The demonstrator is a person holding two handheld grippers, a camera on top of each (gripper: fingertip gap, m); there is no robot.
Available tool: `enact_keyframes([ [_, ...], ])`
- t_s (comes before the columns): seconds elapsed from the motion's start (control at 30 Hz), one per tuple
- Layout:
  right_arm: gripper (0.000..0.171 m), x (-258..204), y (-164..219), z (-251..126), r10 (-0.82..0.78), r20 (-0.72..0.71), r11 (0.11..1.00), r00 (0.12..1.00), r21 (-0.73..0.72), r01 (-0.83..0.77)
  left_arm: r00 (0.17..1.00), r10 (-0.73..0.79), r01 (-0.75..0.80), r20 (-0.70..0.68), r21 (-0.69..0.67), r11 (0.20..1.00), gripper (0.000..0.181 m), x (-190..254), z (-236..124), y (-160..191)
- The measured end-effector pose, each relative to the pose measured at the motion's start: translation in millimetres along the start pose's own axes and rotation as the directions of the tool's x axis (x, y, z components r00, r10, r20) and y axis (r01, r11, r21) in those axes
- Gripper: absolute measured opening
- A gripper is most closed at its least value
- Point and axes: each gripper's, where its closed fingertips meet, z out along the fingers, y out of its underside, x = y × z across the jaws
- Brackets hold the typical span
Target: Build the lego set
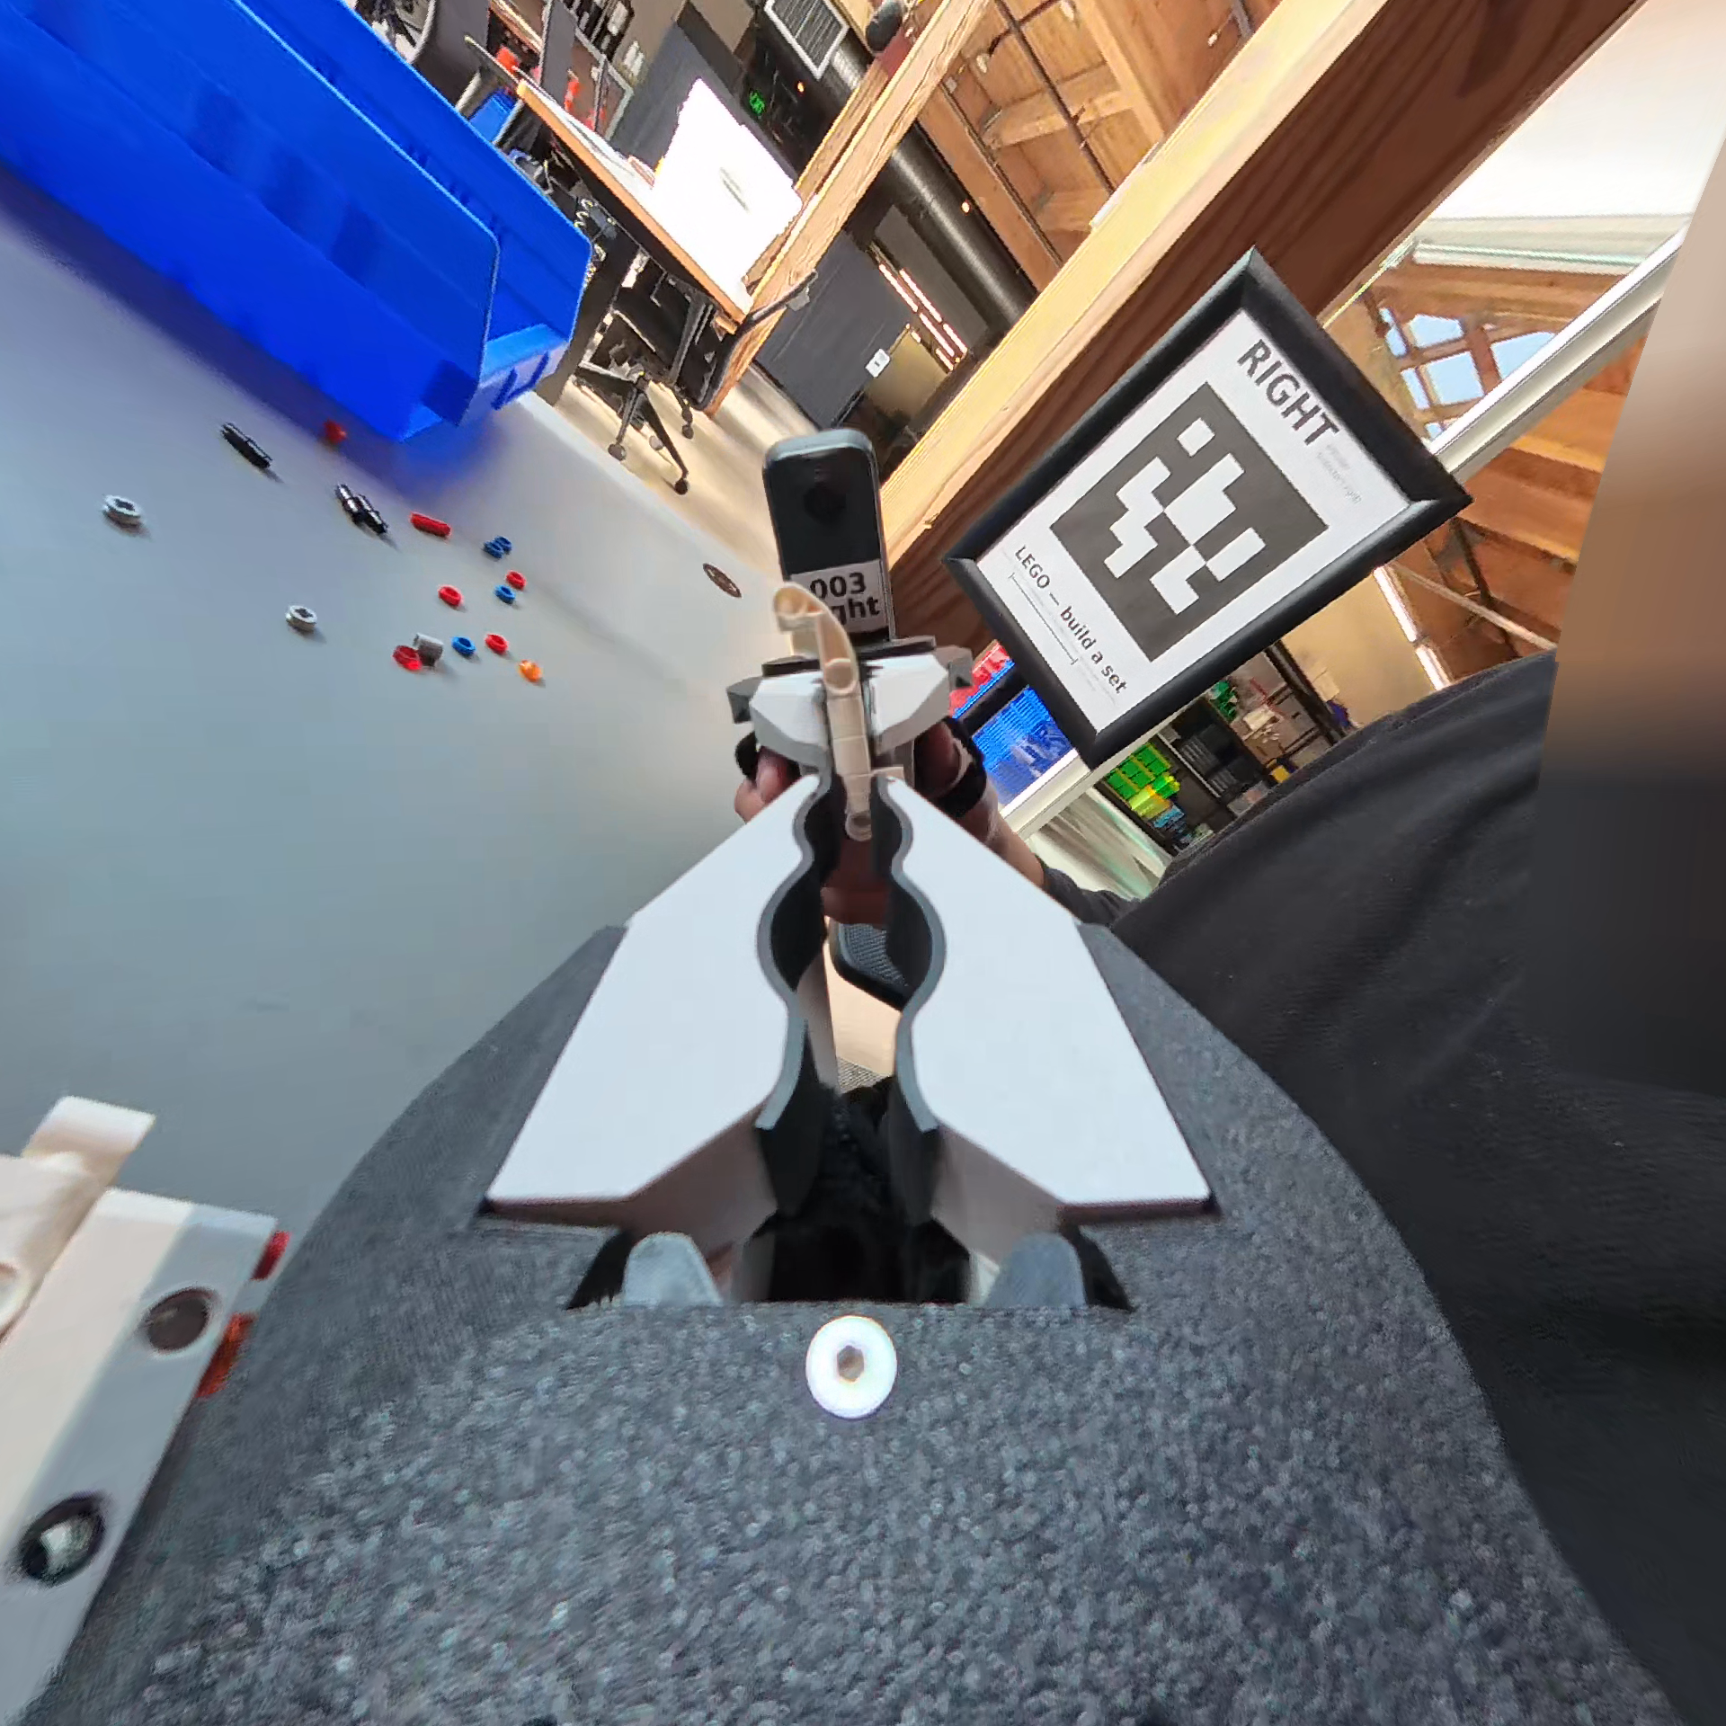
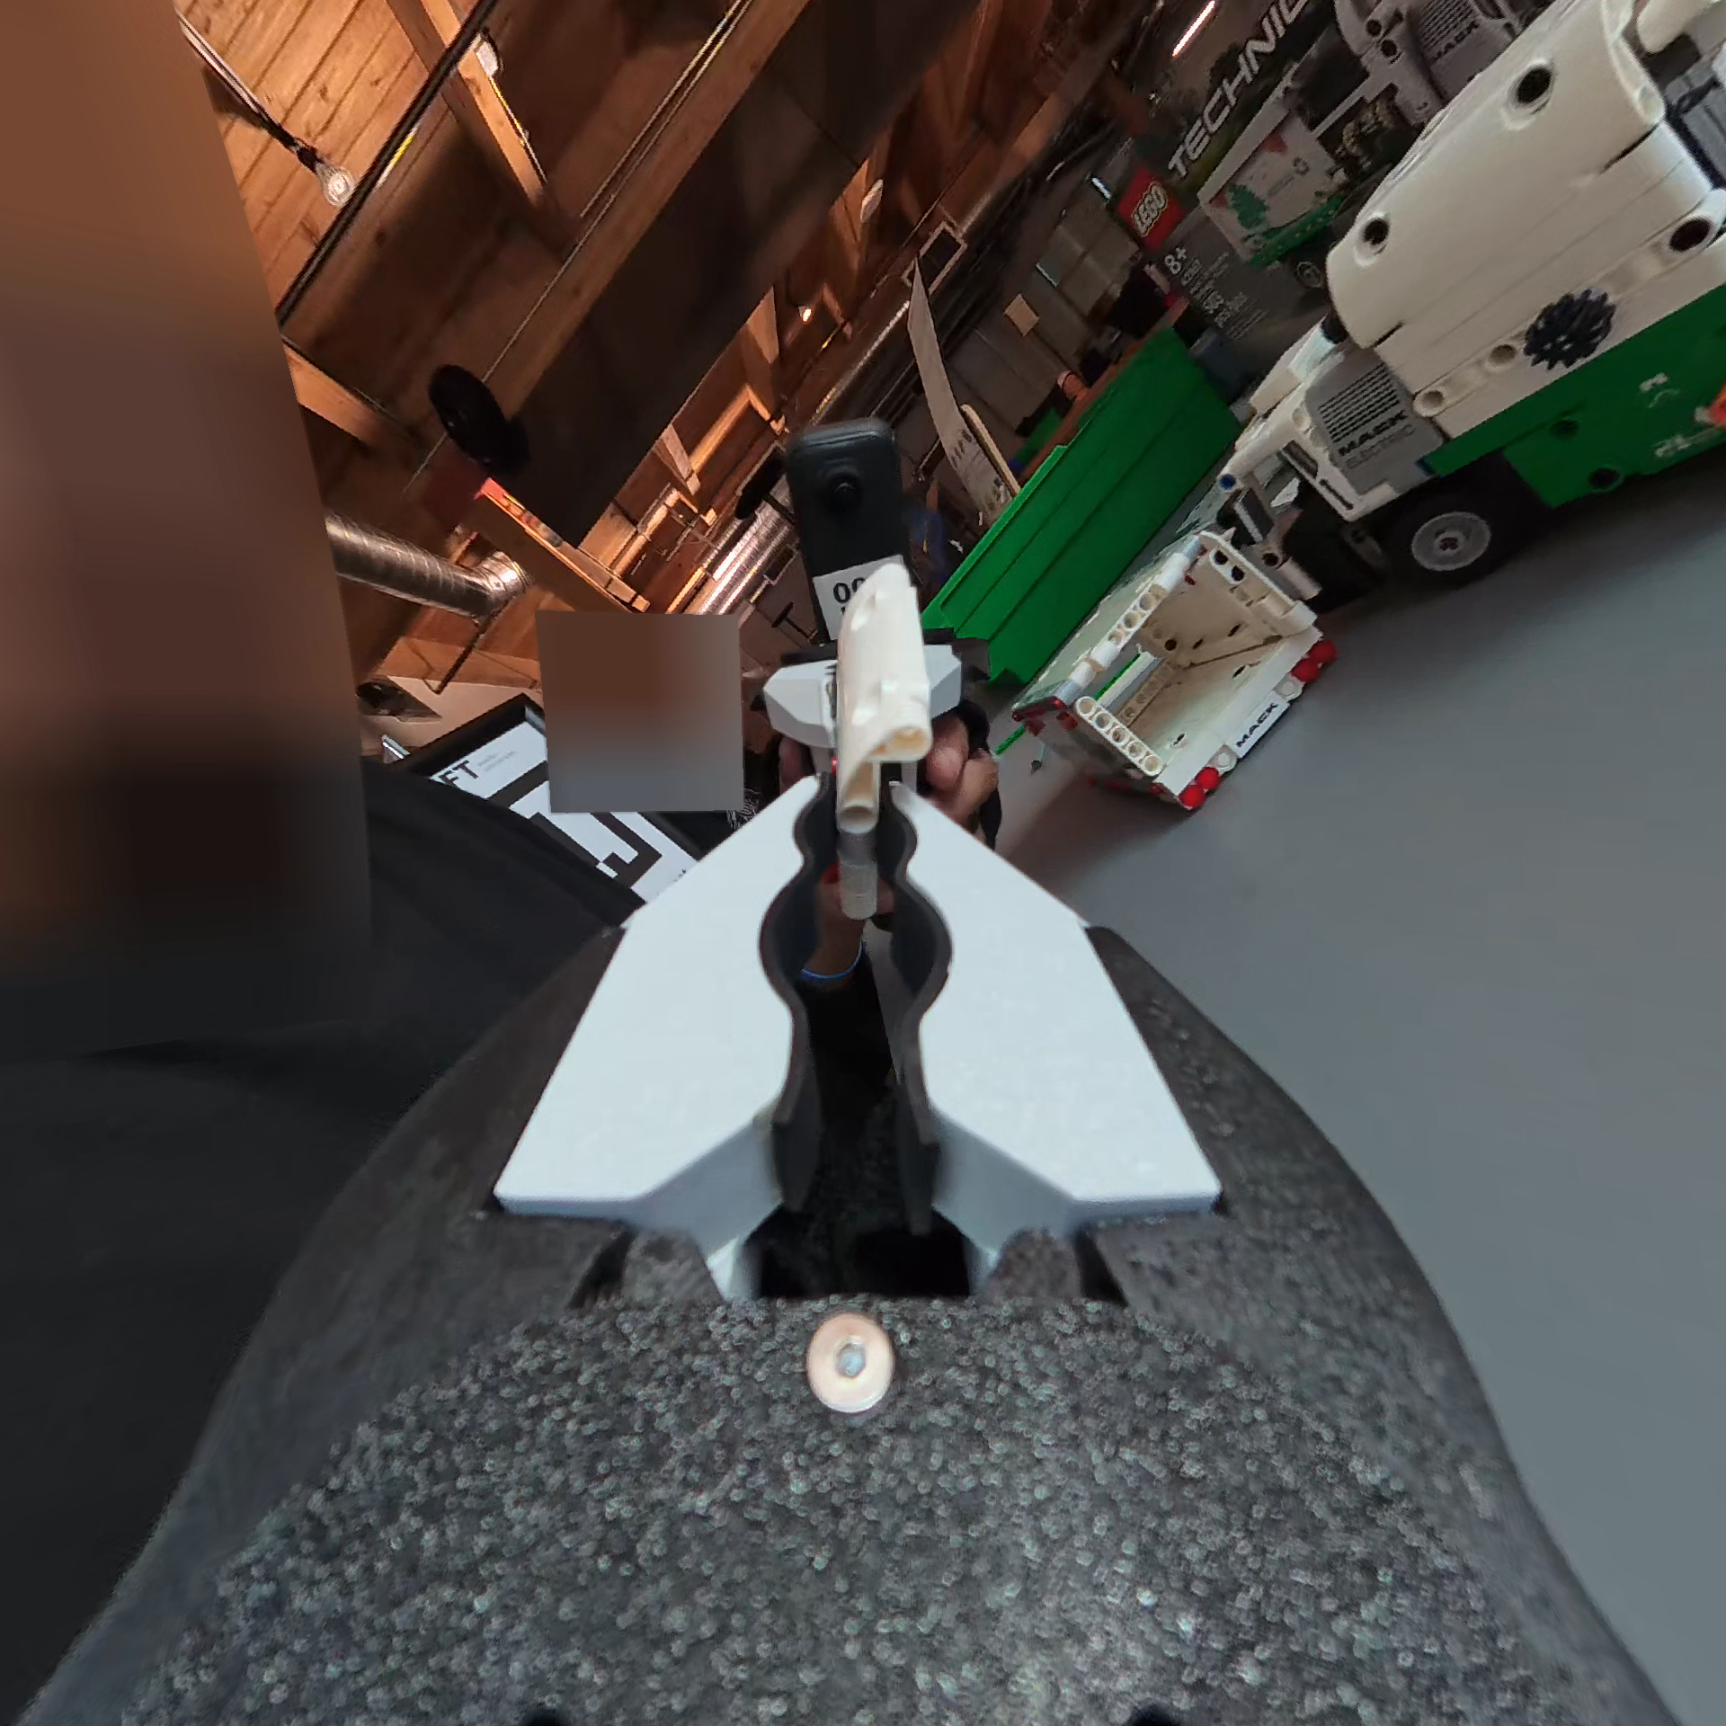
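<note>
Both hand-held grippers, left (image 1: 852, 794) and right (image 2: 855, 803), close narrowly on one slim cream-white plastic lego sub-assembly (image 1: 845, 719) held mid-air between them; white-and-green lego truck (image 2: 1457, 374) on grey table (image 2: 1448, 934) looks largely built, small loose coloured pins (image 1: 448, 598) left.

an open workshop-like workspace: exposed timber beams (image 1: 1242, 187), a metal duct (image 2: 420, 570), work tables (image 1: 635, 205), blue parts bins (image 1: 280, 215).

The grey desk (image 1: 233, 887) carries a blue bin (image 1: 308, 252); just beside the bin lie scattered small pieces (image 1: 448, 598), red, blue, black, grey and orange.
</note>
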Motion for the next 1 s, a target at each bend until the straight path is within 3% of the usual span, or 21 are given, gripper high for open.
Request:
enact_keyframes([
  [0.03,0.005,-1.3,0.9,-1.0,-0.014,-0.003,1.000,1.000,0.003,0.014,1.000,-0.014,0.014,-0.015,0.004,1.000,0.003,1.1,1.6,-1.1],
  [0.27,0.007,-3.6,8.1,1.6,-0.034,-0.036,0.999,0.999,0.024,0.035,1.000,0.018,-0.019,-0.011,-0.062,0.998,0.005,3.0,11.3,2.5],
  [0.4,0.028,3.9,12.5,-8.6,-0.114,-0.095,0.989,0.989,-0.104,0.104,0.997,0.072,-0.069,0.007,-0.217,0.974,0.005,2.1,10.1,9.4],
  [0.47,0.030,4.8,12.9,-11.5,-0.205,-0.118,0.965,0.972,-0.190,0.181,0.994,0.111,-0.107,-0.009,-0.339,0.935,0.005,5.7,12.1,19.8],
  [0.57,0.027,4.7,27.5,-2.2,-0.247,-0.080,0.921,0.966,-0.329,0.208,0.982,0.185,-0.178,-0.025,-0.421,0.889,0.005,10.5,19.0,23.7],
  [0.63,0.013,2.3,34.0,3.1,-0.254,-0.046,0.901,0.966,-0.376,0.219,0.976,0.216,-0.197,-0.011,-0.451,0.870,0.005,6.5,21.0,25.2],
  [0.83,0.011,7.8,23.1,3.3,-0.292,-0.061,0.919,0.954,-0.295,0.263,0.971,0.237,-0.202,0.033,-0.421,0.884,0.006,-1.9,22.6,16.0],
  [1.0,0.008,21.2,6.4,-10.6,-0.196,-0.135,0.969,0.971,-0.177,0.171,0.953,0.271,-0.228,0.135,-0.268,0.936,0.013,-15.3,16.2,-9.8],
])
